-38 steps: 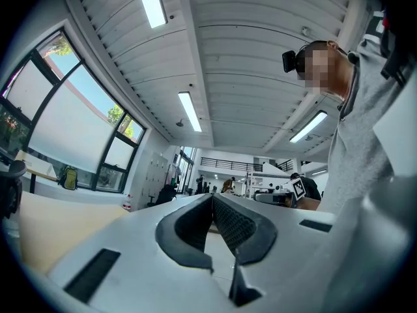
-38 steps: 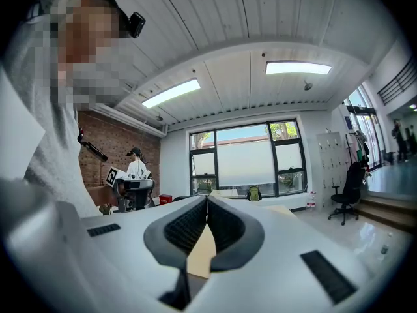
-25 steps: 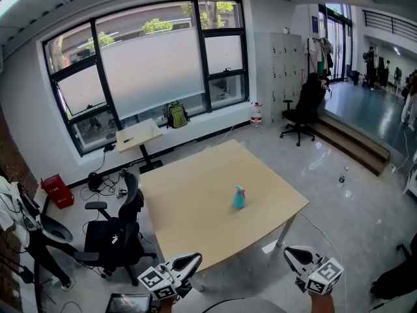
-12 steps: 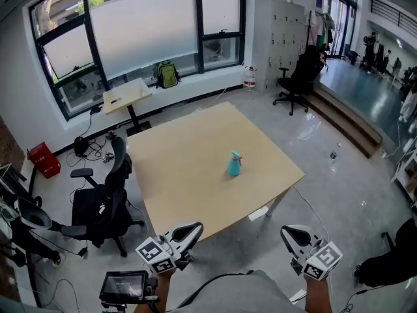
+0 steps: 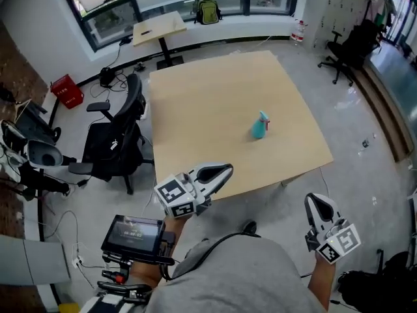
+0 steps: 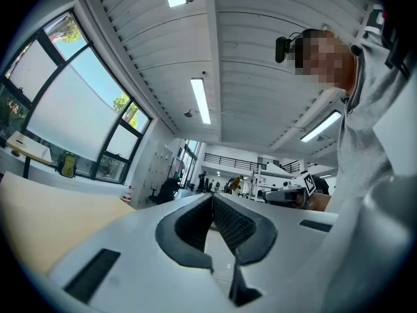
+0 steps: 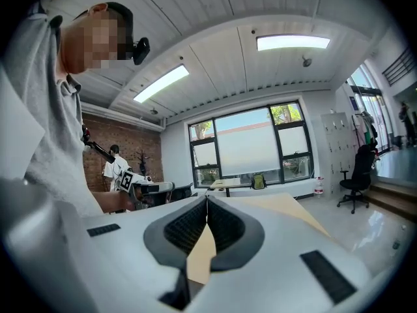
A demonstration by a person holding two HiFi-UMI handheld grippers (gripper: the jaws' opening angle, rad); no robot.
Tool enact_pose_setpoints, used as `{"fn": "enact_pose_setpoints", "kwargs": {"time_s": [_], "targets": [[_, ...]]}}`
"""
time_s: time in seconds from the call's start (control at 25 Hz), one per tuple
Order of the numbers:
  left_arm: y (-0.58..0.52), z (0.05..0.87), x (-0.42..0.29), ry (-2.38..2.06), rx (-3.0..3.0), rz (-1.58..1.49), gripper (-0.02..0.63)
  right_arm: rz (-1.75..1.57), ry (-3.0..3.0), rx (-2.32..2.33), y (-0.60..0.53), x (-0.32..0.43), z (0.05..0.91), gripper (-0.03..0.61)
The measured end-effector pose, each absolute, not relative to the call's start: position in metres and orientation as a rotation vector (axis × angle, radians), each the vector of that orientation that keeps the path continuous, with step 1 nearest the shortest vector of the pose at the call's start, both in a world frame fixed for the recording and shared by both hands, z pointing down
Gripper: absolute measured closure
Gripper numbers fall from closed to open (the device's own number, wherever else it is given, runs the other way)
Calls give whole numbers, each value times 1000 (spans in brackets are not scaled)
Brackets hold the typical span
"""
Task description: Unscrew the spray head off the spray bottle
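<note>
A small teal spray bottle (image 5: pixel 260 126) stands upright on the right half of the light wooden table (image 5: pixel 202 109). My left gripper (image 5: pixel 227 170) hovers shut over the table's near edge, well short of the bottle, with nothing between its jaws. My right gripper (image 5: pixel 315 203) is shut and empty, held low over the floor off the table's near right corner. In the left gripper view the jaws (image 6: pixel 212 197) meet tip to tip. The right gripper view shows its closed jaws (image 7: pixel 206 201) pointing along the tabletop (image 7: pixel 287 208); neither gripper view shows the bottle.
A black office chair (image 5: pixel 117 142) stands at the table's left side. A small side table (image 5: pixel 159 26) and a green backpack (image 5: pixel 208 10) are by the windows. Another black chair (image 5: pixel 348 49) is at the far right. A tablet rig (image 5: pixel 133 238) sits near my left arm.
The head view has tilted down and come closer to the table. My left gripper rose toward the table's near edge. Both grippers stayed shut.
</note>
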State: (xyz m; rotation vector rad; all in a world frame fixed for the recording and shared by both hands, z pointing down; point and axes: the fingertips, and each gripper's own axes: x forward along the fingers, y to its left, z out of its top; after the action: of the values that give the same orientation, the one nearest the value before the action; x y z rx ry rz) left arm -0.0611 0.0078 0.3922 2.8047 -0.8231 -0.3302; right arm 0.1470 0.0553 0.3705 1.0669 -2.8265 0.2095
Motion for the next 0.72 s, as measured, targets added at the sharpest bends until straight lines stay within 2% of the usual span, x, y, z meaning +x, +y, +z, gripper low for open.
{"fn": "enact_pose_setpoints", "kwargs": {"time_s": [0.32,0.56,0.72], "targets": [[-91,396,3,-914,2856,-301,611,182,-2861,852,-35,183,367,572],[-148,442,15,-859,2873,-189,609,275,-2848,814,-79,180,395,572],[-190,489,-3,-873,2833,-143,596,300,-2830,839,-108,169,403,574]]}}
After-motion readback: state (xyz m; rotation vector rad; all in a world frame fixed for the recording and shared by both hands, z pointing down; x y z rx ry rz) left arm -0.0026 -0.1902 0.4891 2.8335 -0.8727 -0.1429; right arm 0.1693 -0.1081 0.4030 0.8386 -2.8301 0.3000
